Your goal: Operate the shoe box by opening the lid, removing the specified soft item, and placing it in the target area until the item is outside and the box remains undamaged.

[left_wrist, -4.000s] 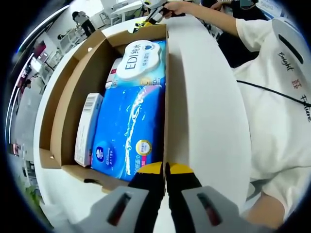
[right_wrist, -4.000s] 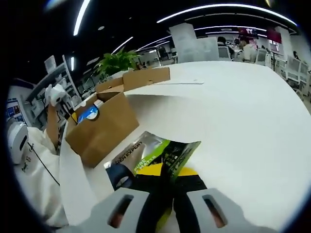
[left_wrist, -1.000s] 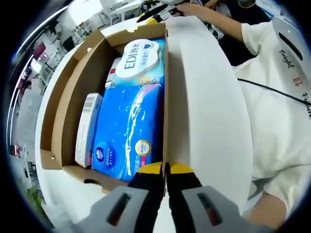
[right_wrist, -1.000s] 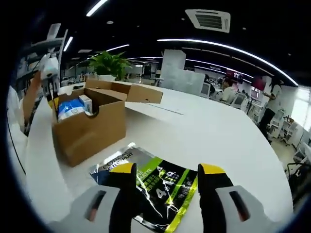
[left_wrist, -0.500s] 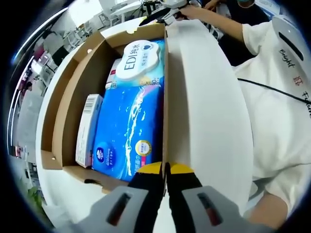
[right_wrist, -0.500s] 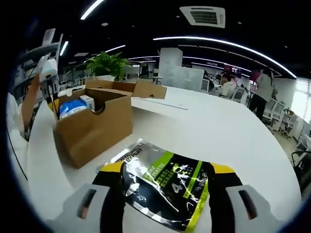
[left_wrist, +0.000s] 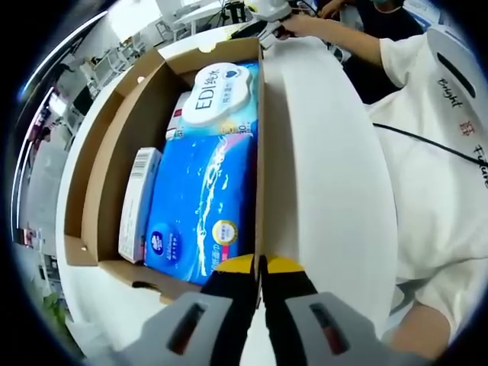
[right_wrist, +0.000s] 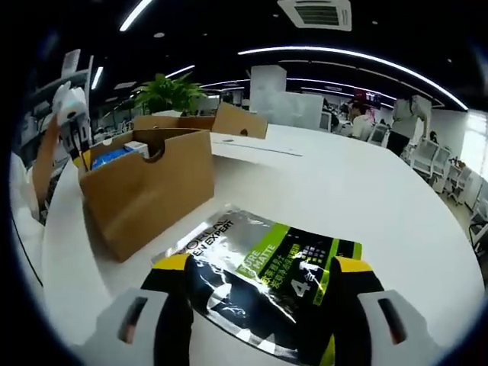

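My left hand-held gripper (left_wrist: 259, 263) has its yellow-tipped jaws pressed together on the near edge of the brown cardboard shoe box (left_wrist: 107, 160), right where the side wall meets the white lid flap (left_wrist: 320, 175) that lies folded out to the side. Inside the open box I see a large blue plastic wipes pack (left_wrist: 202, 206), a pale pack with a white cloud-shaped label (left_wrist: 219, 95) beyond it, and a slim white carton (left_wrist: 137, 202) standing along the wall next to the blue pack.

My right hand-held gripper (right_wrist: 259, 293) has its jaws spread apart, one on either side of the black and lime-green glossy soft pouch (right_wrist: 267, 271). The pouch lies flat on the white table (right_wrist: 366, 191), outside the box and just beside its near corner. From this side the box (right_wrist: 149, 183) stands upright with its flaps open, and a green potted plant (right_wrist: 164, 95) shows behind it.
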Demonstrator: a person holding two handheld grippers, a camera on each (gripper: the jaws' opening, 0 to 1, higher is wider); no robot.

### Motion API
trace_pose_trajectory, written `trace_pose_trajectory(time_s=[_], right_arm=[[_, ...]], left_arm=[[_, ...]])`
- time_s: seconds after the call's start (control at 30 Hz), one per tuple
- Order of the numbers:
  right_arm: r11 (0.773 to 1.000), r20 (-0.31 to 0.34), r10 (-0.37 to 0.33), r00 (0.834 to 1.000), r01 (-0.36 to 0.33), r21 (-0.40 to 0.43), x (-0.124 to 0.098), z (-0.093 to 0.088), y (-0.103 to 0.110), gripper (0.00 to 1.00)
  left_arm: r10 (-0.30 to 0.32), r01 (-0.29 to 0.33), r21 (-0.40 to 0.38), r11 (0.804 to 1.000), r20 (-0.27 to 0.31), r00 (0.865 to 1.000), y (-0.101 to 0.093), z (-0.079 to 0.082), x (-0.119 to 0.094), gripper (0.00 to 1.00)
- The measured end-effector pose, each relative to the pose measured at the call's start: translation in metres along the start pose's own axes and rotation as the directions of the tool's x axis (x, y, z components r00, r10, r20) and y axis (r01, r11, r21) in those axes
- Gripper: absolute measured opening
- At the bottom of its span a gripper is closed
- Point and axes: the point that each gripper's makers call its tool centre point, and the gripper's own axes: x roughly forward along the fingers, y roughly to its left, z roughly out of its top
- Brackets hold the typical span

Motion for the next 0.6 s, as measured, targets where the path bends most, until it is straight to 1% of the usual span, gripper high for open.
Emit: trace_pose_trajectory(time_s=[0.13,0.2,0.23,0.27,0.4,0.6], right_arm=[[1.000,-0.008,0.011,1.000,-0.011,0.020,0.0003,-0.0032,0.0011,0.74],[1.000,0.001,0.017,1.000,-0.017,0.024,0.0009,-0.0047,0.0007,0.73],[0.997,-0.009,0.028,1.000,-0.028,0.066,0.0008,-0.0075,0.0022,0.73],[0.999,0.001,0.017,1.000,-0.017,0.034,-0.0002,-0.0047,0.0010,0.73],[0.999,-0.002,0.015,1.000,-0.015,0.040,-0.0010,-0.0040,0.0029,0.72],[0.999,0.014,0.020,1.000,-0.021,0.033,-0.0015,-0.0031,0.0043,0.72]], left_arm=[[0.002,-0.002,0.002,1.000,0.002,1.000,0.0004,-0.0002,0.0000,0.02],[0.003,-0.003,0.003,1.000,0.003,1.000,0.0004,-0.0003,0.0000,0.02],[0.003,-0.003,0.001,1.000,0.003,1.000,0.0006,-0.0003,0.0001,0.02],[0.003,-0.003,0.001,1.000,0.001,1.000,0.0006,-0.0004,0.0002,0.02],[0.005,-0.005,0.004,1.000,0.006,1.000,0.0000,-0.0002,0.0002,0.02],[0.003,-0.003,0.001,1.000,0.002,1.000,-0.0016,0.0000,0.0005,0.02]])
